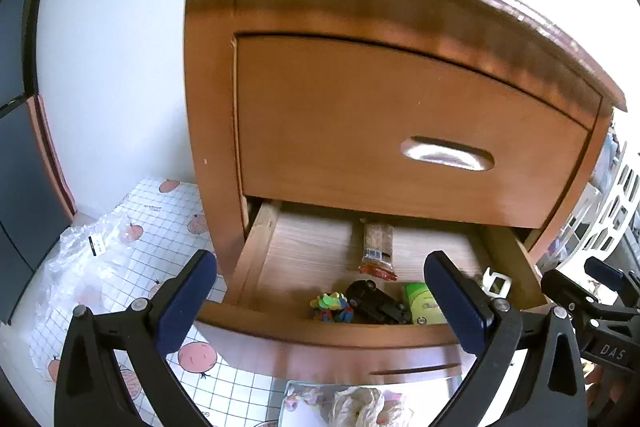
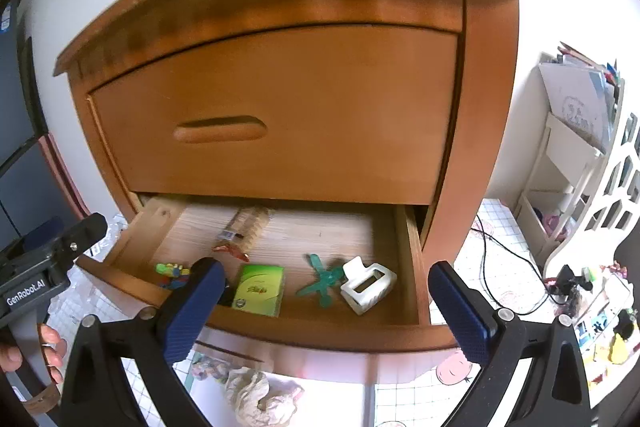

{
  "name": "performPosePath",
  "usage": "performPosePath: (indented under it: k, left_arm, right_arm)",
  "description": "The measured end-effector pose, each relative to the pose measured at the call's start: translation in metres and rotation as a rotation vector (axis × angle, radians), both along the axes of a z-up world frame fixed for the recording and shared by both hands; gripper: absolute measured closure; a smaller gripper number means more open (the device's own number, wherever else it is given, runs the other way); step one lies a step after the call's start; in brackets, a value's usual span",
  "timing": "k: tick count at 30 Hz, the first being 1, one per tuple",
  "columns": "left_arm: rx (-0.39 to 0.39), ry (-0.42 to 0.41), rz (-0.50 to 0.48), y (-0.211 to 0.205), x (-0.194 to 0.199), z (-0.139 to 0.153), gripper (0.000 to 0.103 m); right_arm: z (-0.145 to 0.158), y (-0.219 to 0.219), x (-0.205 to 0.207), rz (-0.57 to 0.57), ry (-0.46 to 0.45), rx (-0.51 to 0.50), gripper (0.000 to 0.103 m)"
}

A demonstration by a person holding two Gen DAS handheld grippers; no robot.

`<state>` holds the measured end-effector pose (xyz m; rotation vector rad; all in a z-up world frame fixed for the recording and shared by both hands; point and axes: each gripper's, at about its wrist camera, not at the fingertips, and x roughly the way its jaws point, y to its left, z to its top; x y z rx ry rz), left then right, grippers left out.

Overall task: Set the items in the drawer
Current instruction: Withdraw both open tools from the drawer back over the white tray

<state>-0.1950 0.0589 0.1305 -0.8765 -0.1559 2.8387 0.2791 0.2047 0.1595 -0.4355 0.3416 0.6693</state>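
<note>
Glossy reddish wood nightstand [image 2: 280,99] – pale raw-wood drawer [image 2: 320,231] floor, shiny metal handle [image 1: 447,154], crumpled paper [image 2: 260,401].

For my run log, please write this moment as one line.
drawer: open | inside: snack bar, green box, white clip, toys | left gripper: open, empty | right gripper: open, empty

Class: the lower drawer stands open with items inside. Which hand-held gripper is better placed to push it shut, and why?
Probably the right hand-held gripper: open and empty, it faces the drawer front centrally. The left hand-held gripper sits toward the drawer's left corner.
</note>
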Motion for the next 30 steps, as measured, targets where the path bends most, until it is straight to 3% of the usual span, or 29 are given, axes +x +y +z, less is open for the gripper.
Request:
performPosePath:
  k: [8, 15, 21, 30]
  left_arm:
    - [0.019, 0.037, -0.002, -0.014, 0.027, 0.019, 0.000]
    - [0.026, 0.055, -0.012, -0.023, 0.055, 0.032, 0.000]
    - [0.054, 0.016, -0.055, -0.024, 0.078, 0.018, 0.000]
    - [0.072, -0.074, -0.073, -0.020, 0.084, -0.033, 0.000]
  right_arm:
    - [0.009, -0.008, -0.036, 0.034, -0.039, 0.004, 0.000]
    - [0.000, -0.027, -0.058, 0.050, -0.005, 0.028, 0.000]
    - [-0.029, -0.042, -0.060, 0.024, 0.031, 0.008, 0.000]
    - [-0.086, -0.044, -0.044, 0.002, 0.095, -0.065, 0.000]
